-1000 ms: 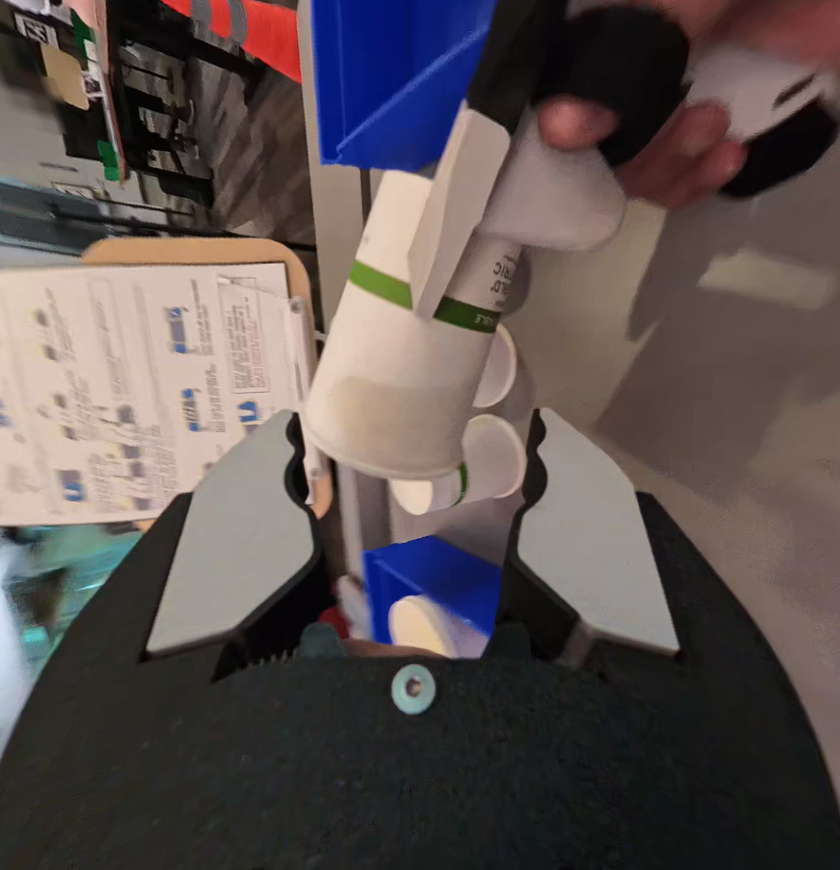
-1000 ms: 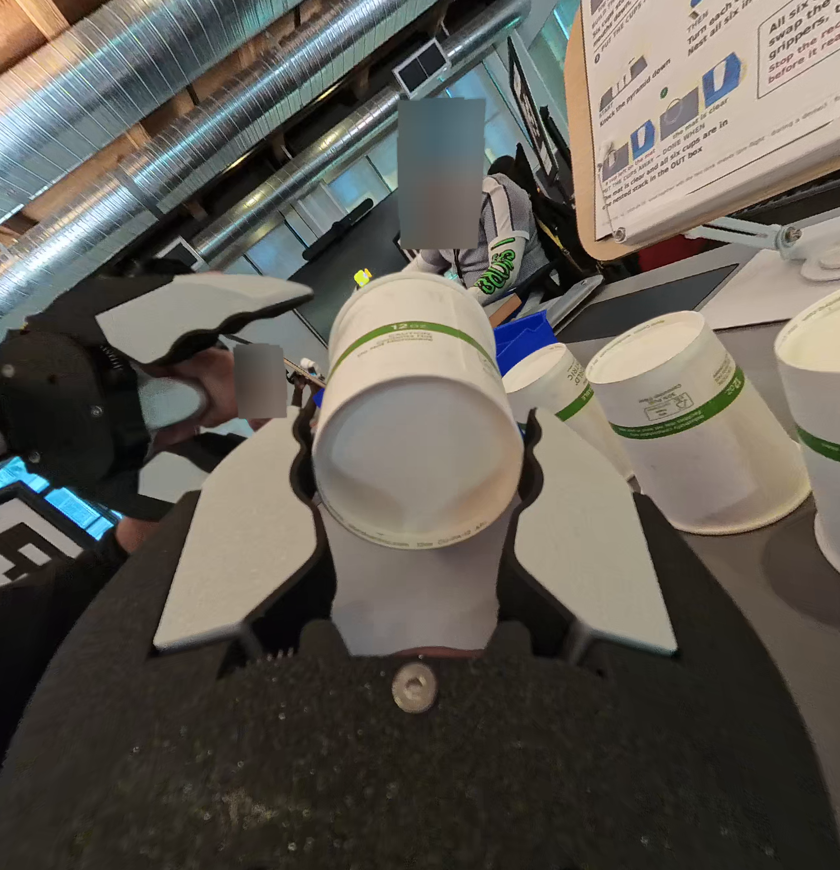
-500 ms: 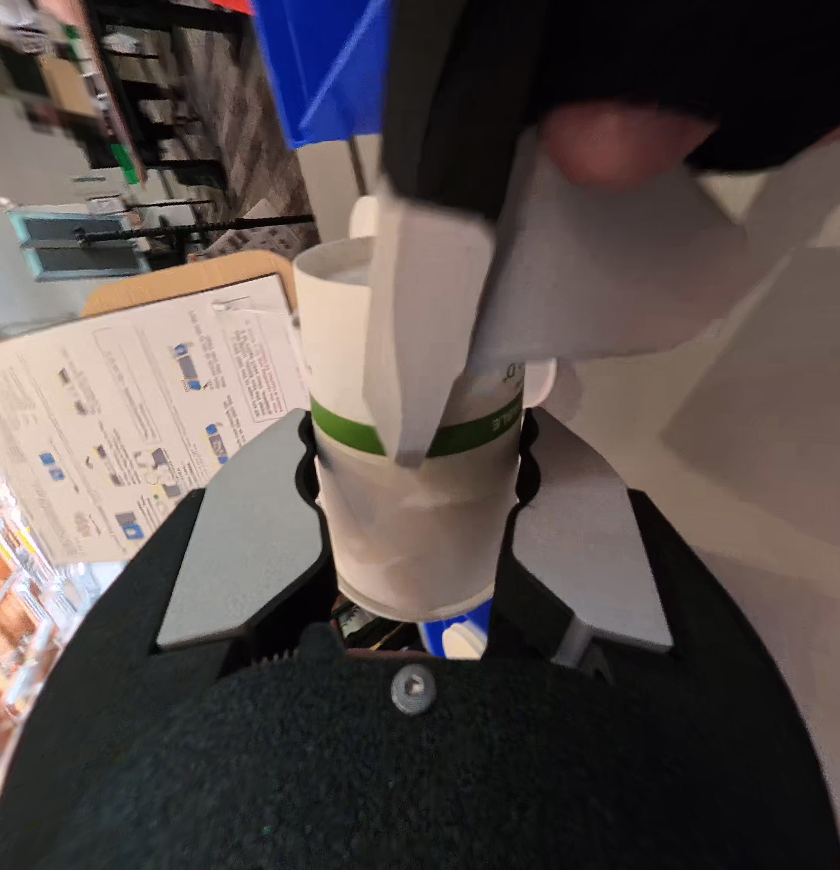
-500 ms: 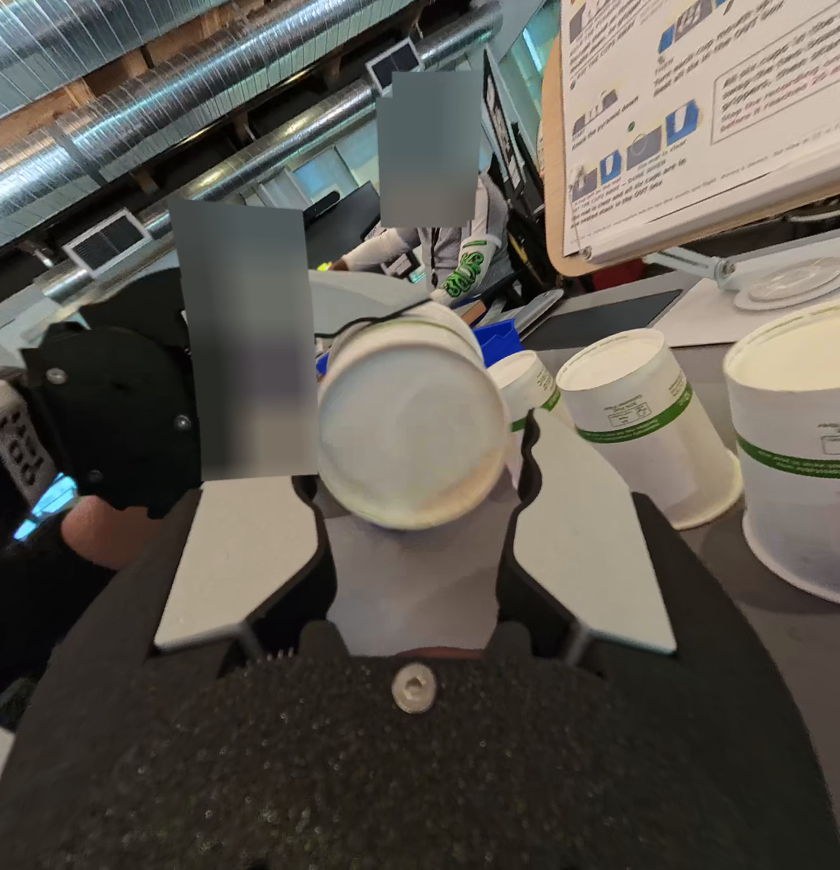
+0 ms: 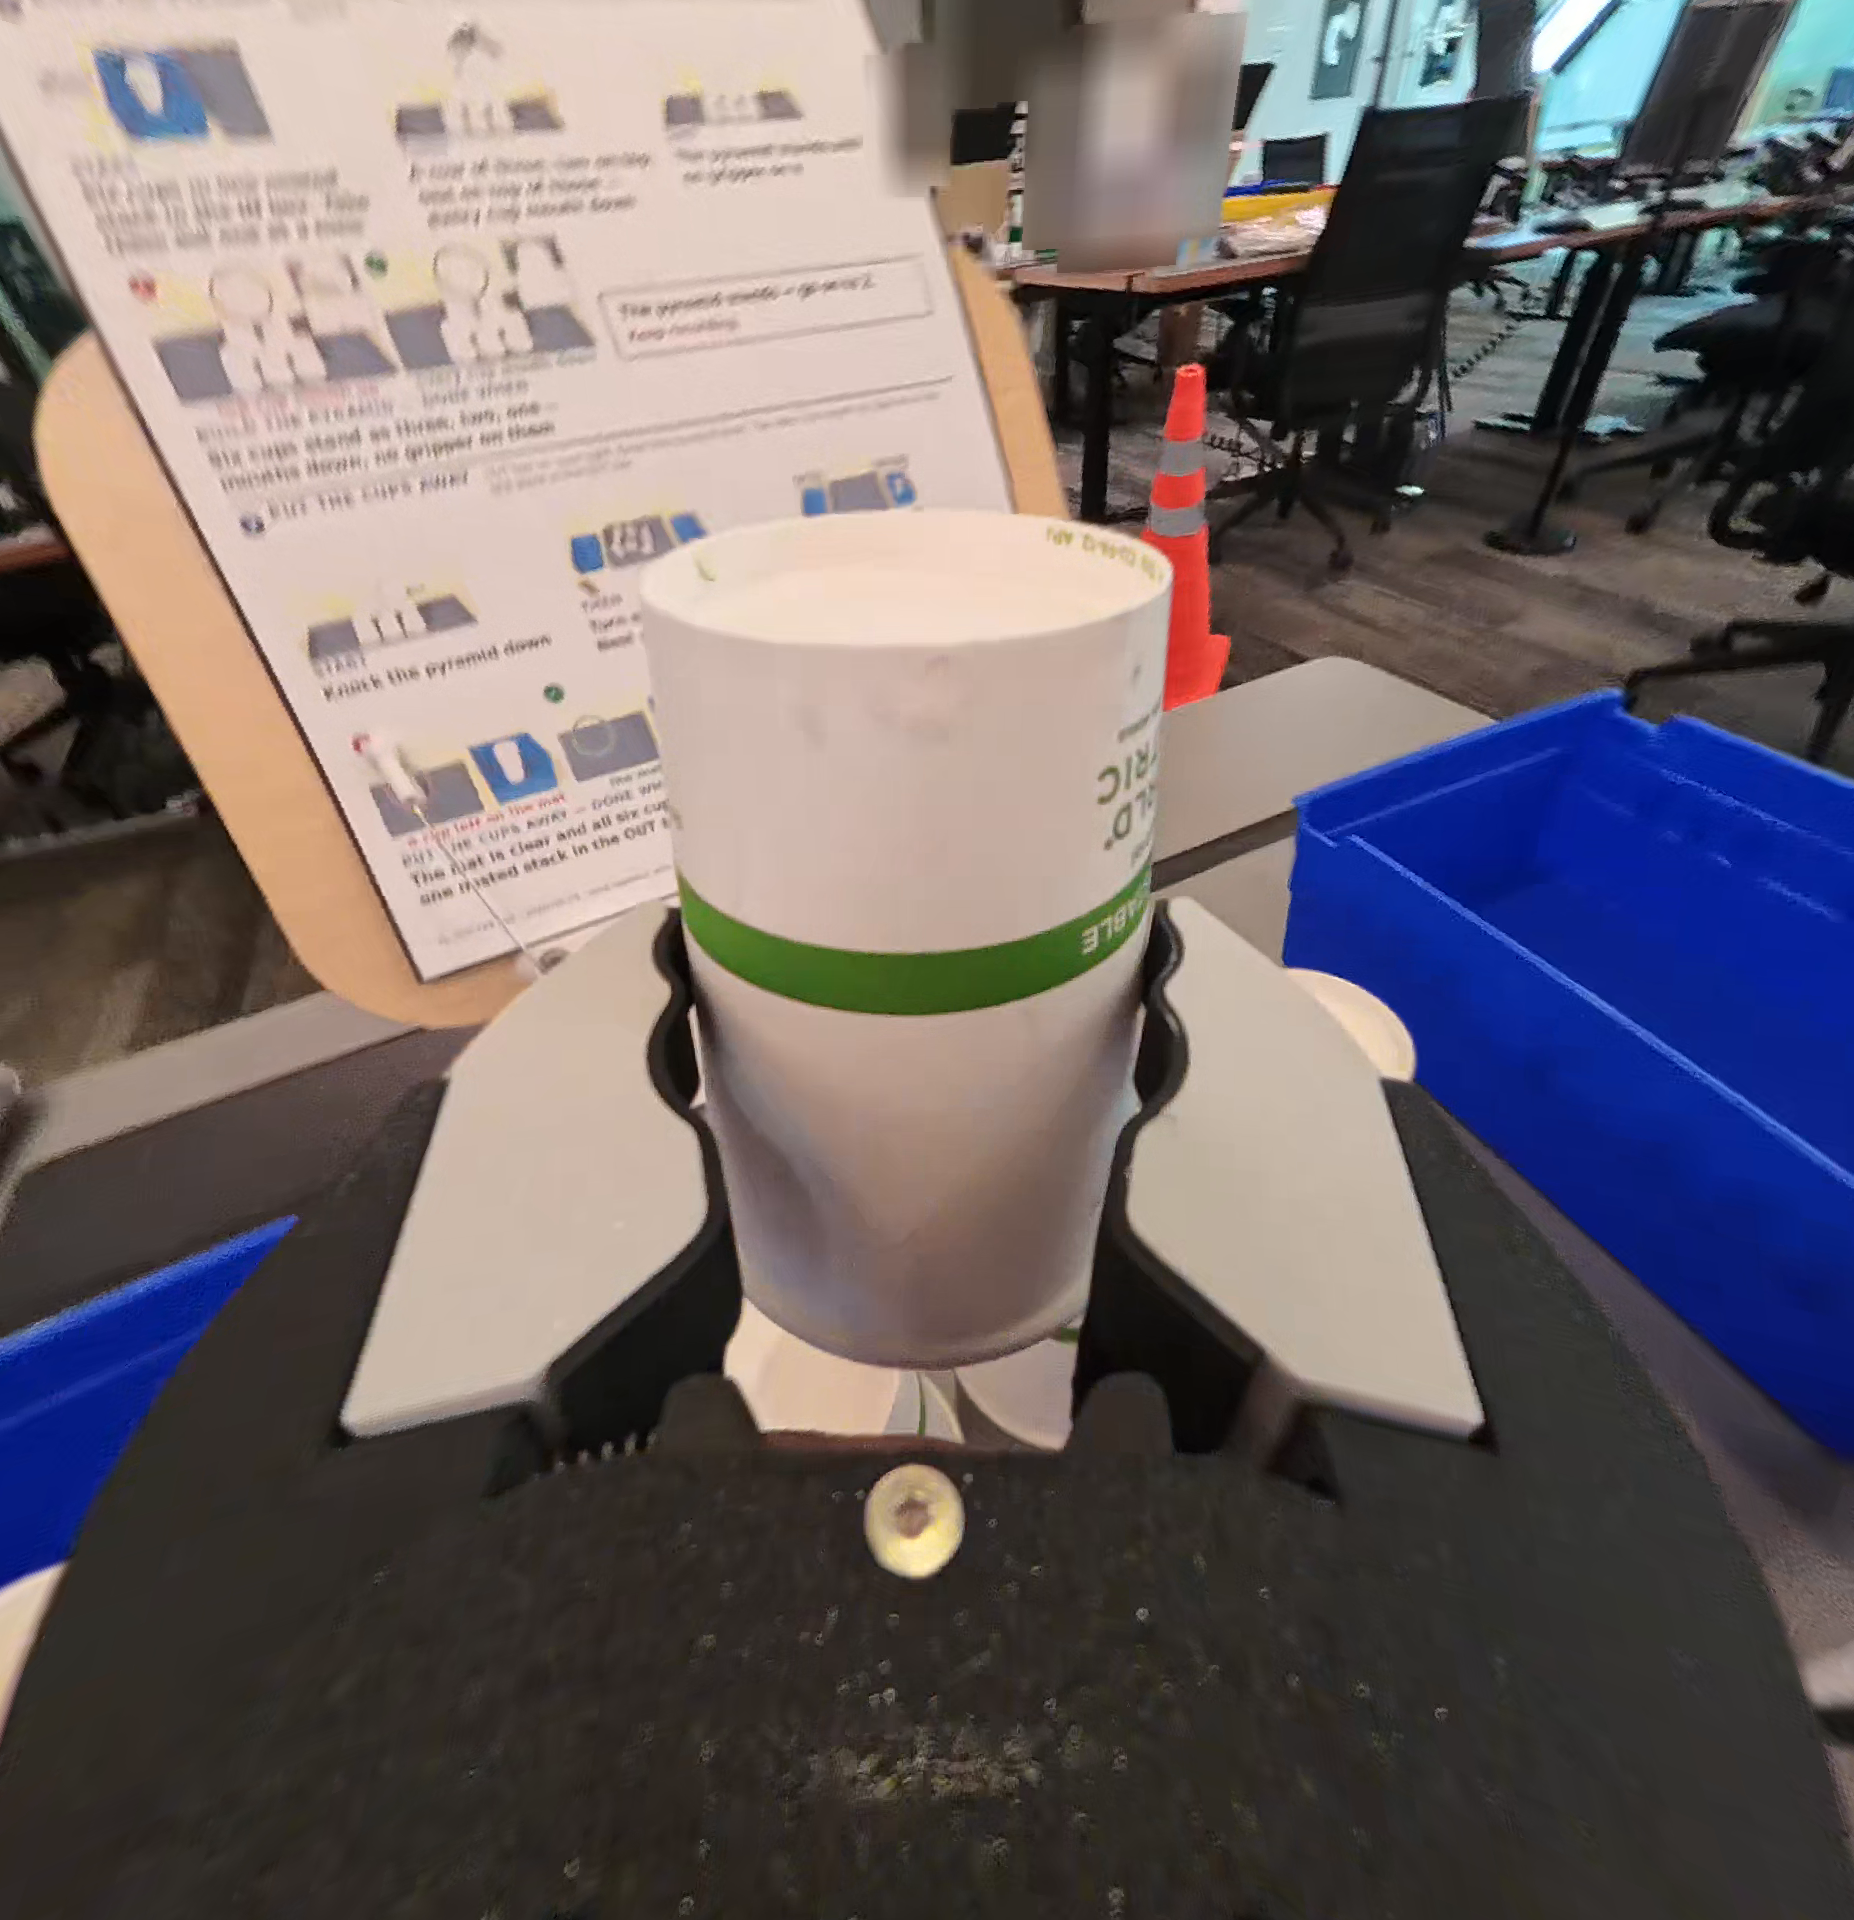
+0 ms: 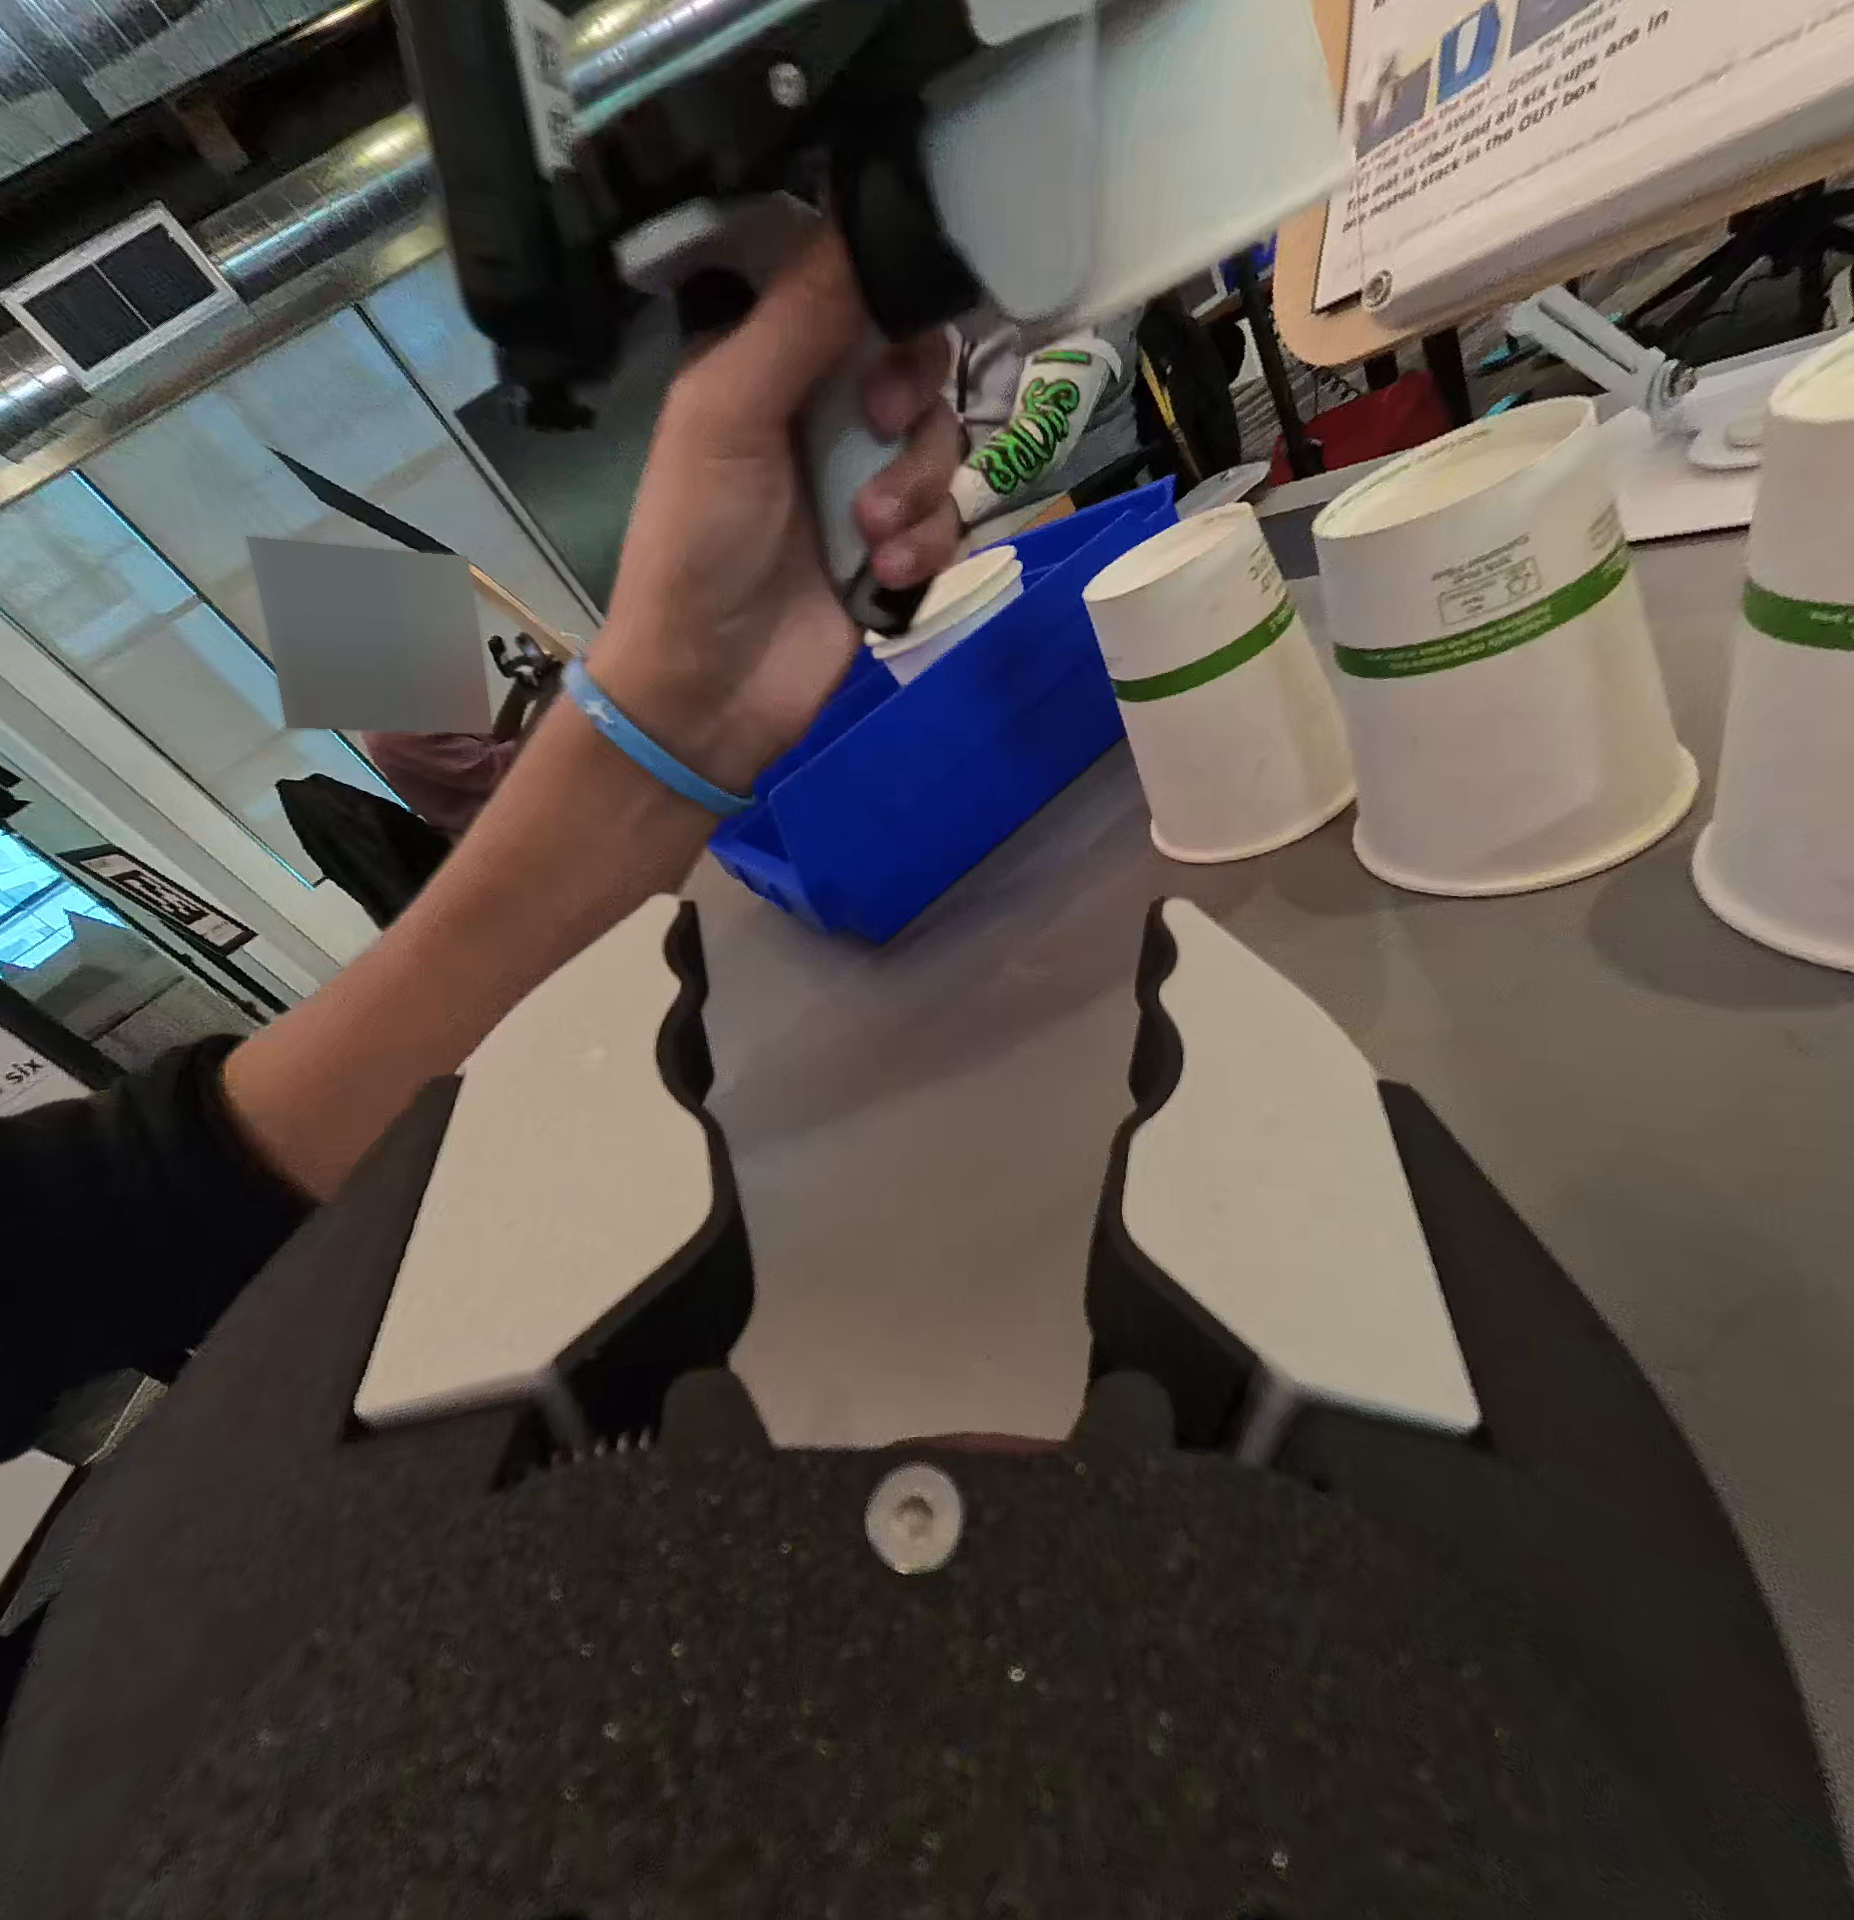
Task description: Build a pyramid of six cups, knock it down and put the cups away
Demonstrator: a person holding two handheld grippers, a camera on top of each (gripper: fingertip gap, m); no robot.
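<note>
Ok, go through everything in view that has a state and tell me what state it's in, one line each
Left gripper: shut on held cup.
Held cup: upside down, off the table.
Right gripper: open, empty.
Three table cups: upside down, standing in a row.
Right bin: empty as far as visible.
Left bin: holds at least one cup.
Bin cup: in left bin.

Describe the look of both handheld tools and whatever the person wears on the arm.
Each tool, left and right, has flat light-grey fingers with wavy black inner edges on a black speckled body with a silver screw. The arm has a black sleeve and light-blue wristband.
</note>
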